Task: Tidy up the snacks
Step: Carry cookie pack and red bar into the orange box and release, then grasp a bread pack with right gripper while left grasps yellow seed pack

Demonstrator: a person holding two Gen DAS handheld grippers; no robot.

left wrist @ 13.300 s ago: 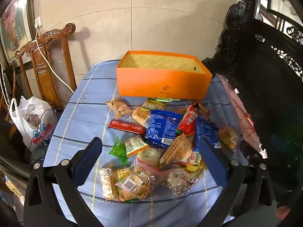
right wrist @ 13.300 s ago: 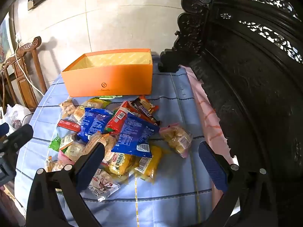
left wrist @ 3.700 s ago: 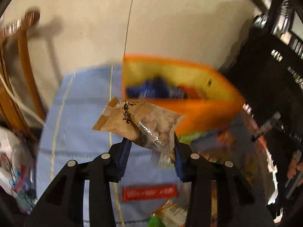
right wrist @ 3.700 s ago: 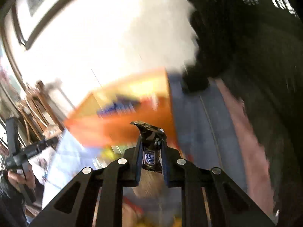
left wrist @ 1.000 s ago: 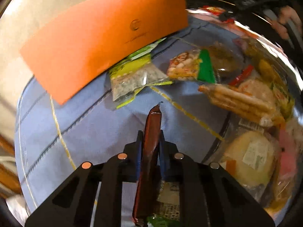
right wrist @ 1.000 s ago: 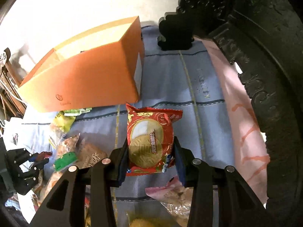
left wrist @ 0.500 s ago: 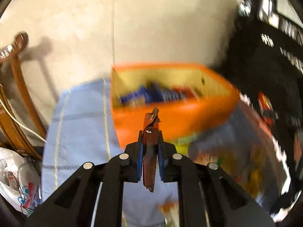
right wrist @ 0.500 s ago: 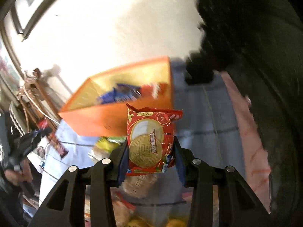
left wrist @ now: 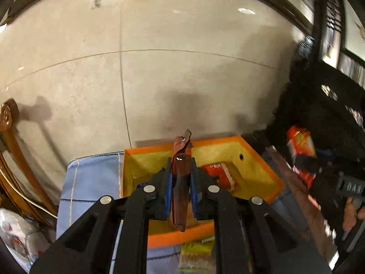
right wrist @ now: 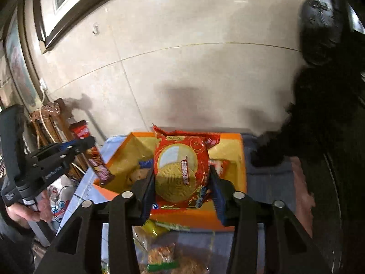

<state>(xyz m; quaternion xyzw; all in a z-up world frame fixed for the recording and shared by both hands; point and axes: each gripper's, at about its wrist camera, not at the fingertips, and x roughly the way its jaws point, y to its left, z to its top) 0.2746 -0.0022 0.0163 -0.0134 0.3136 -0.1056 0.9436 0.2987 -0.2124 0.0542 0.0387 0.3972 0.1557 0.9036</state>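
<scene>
My left gripper (left wrist: pixel 180 171) is shut on a long red-brown snack bar (left wrist: pixel 180 182), held edge-on above the open orange box (left wrist: pixel 262 171). It also shows in the right wrist view (right wrist: pixel 95 155). My right gripper (right wrist: pixel 181 178) is shut on a red packet with a round biscuit picture (right wrist: pixel 182 169), held over the orange box (right wrist: pixel 239 159). Several snack packets, blue and red ones among them, lie inside the box.
The box stands on a blue cloth-covered table (left wrist: pixel 91 182). Loose snack packets (right wrist: pixel 164 251) lie in front of the box. A wooden chair (left wrist: pixel 13 171) stands at the left, dark carved furniture (left wrist: pixel 330 137) at the right, a tiled wall behind.
Both grippers have lifted their snacks from the table pile and moved forward, from in front of the orange box to above it.
</scene>
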